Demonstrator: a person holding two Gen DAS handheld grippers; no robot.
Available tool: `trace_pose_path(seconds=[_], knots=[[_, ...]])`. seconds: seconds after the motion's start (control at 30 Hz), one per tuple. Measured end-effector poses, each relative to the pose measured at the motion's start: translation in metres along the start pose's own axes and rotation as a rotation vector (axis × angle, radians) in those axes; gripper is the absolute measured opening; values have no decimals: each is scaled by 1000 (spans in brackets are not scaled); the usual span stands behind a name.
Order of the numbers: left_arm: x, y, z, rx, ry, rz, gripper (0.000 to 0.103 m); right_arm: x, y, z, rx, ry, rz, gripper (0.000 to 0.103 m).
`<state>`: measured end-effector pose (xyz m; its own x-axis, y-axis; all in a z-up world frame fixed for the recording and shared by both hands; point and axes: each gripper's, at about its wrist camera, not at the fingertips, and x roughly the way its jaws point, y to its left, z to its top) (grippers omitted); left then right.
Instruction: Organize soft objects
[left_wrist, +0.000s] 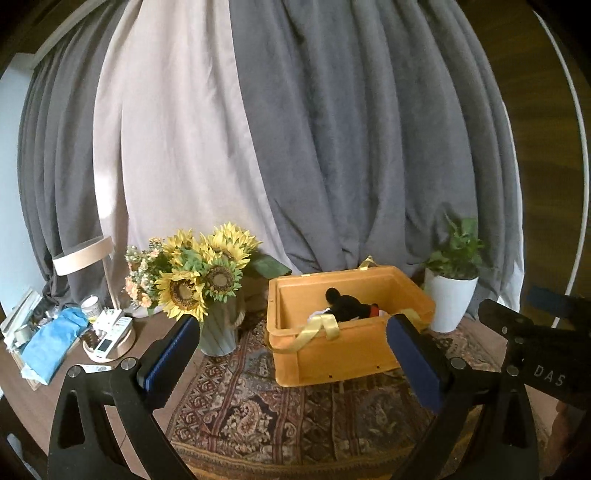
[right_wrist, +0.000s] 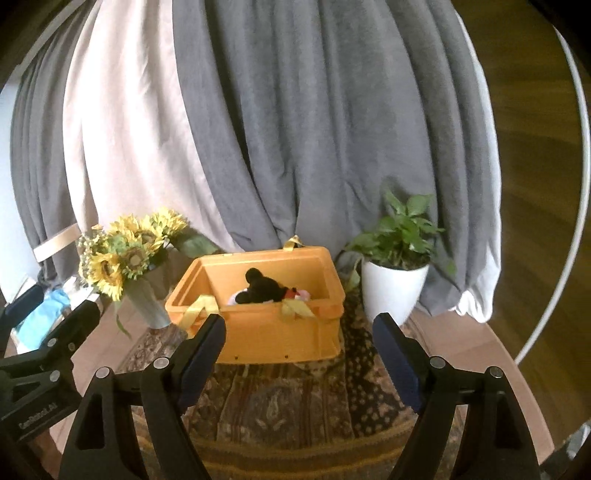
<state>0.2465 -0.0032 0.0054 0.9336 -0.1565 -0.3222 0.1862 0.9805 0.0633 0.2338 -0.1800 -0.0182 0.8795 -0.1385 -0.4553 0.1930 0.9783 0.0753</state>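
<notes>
An orange bin (left_wrist: 343, 354) with yellow ribbon handles stands on a patterned rug (left_wrist: 258, 417). A black plush toy (left_wrist: 347, 304) with red and white parts lies inside it. My left gripper (left_wrist: 293, 338) is open and empty, held in front of the bin. The bin (right_wrist: 273, 334) and the plush toy (right_wrist: 264, 290) also show in the right wrist view. My right gripper (right_wrist: 301, 332) is open and empty, just in front of the bin. The right gripper's body shows at the right edge of the left wrist view (left_wrist: 535, 347).
A vase of sunflowers (left_wrist: 207, 284) stands left of the bin. A white potted plant (left_wrist: 452, 288) stands to its right. A tray with remotes and a blue cloth (left_wrist: 55, 341) lie at far left. Grey and white curtains (left_wrist: 295, 129) hang behind.
</notes>
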Motion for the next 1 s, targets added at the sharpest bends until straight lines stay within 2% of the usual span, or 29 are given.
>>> trace_pose_path(seconds=[0.27,0.7,1.0], knots=[[-55,-15,-16,18,-32,56,103,-53,-16,-20,-12,-31,-22,82],[-137,-30,-50,-4,-23,51,103,-138,-30,-61,-17,-51,-43,82],[-185,-28,-66,-5,-23,56,103,-181,-28,-83,-17,-67,-31,82]])
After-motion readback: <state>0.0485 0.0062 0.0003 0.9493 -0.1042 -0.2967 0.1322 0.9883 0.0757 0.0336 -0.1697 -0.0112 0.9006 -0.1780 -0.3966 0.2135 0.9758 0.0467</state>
